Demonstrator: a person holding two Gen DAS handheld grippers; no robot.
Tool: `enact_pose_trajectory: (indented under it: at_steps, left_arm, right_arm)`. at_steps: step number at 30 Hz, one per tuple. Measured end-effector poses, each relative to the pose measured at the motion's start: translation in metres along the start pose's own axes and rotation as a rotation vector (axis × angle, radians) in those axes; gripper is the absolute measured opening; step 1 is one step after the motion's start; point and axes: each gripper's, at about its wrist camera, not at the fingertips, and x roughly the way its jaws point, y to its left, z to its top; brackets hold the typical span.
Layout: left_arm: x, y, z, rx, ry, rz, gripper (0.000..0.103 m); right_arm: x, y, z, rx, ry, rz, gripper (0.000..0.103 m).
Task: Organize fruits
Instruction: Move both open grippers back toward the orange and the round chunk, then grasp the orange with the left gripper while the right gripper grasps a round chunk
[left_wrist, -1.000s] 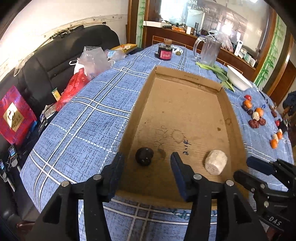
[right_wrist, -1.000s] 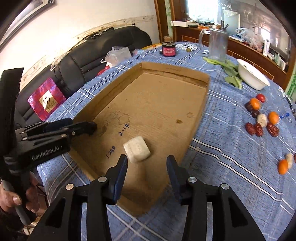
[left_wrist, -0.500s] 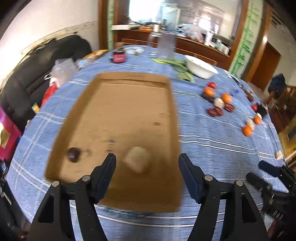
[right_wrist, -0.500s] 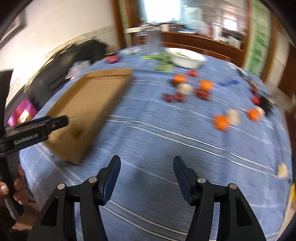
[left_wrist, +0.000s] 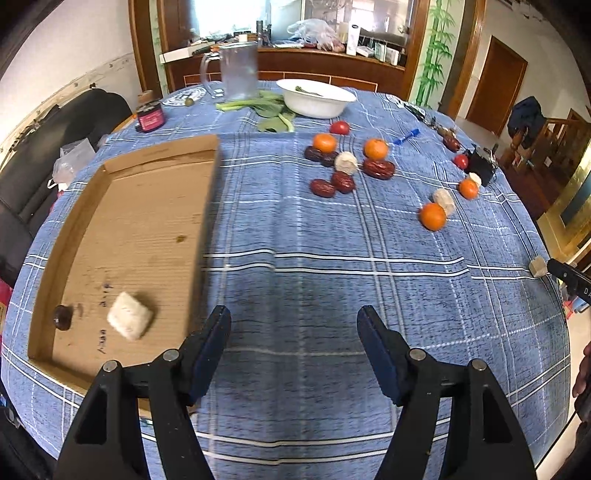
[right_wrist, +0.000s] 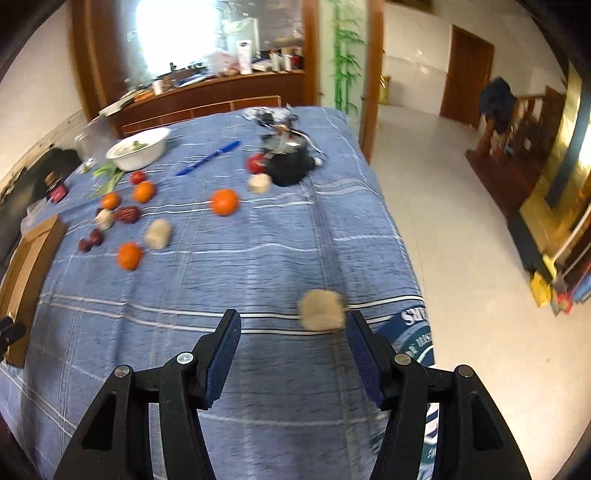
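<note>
My left gripper and right gripper stand spread, empty. Handwriting on the cardboard tray and tablecloth print are unreadable.

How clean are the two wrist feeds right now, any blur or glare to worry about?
Left wrist: mostly sharp, slight smear along the brown cardboard tray edge; fisheye bends the blue checked tablecloth. Right wrist: motion-blurred, the pale beige chunk by the table edge is soft, and the window is blown out.

Both wrist cameras look steeply down over the blue plaid-clothed surface, sharing the scattered oranges.
</note>
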Motion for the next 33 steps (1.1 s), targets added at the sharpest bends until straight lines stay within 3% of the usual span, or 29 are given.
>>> enact_pose_trajectory:
  at_steps: [7,11,21,26,30,33]
  left_arm:
    - [0.019,-0.047,0.019,0.075,0.029,0.005,0.07]
    - [0.04,-0.077,0.034,0.124,0.059,-0.013,0.07]
    - [0.093,-0.141,0.079,0.177,0.081,-0.104,0.07]
    - [0.118,-0.143,0.085,0.144,0.127,-0.102,0.069]
    - [0.122,-0.15,0.083,0.191,0.095,-0.065,0.07]
    - [0.121,-0.152,0.082,0.21,0.082,-0.078,0.07]
  right_arm:
    - [0.032,-0.014,-0.001,-0.004,0.043,0.065,0.06]
    - [0.037,-0.014,0.001,-0.023,0.028,0.076,0.031]
    - [0.016,-0.017,0.007,-0.011,-0.033,0.137,0.027]
    - [0.018,-0.016,0.007,-0.044,-0.014,0.127,0.027]
    - [0.03,-0.022,0.004,-0.032,0.031,0.157,0.027]
    - [0.036,-0.023,0.004,-0.028,0.044,0.202,0.028]
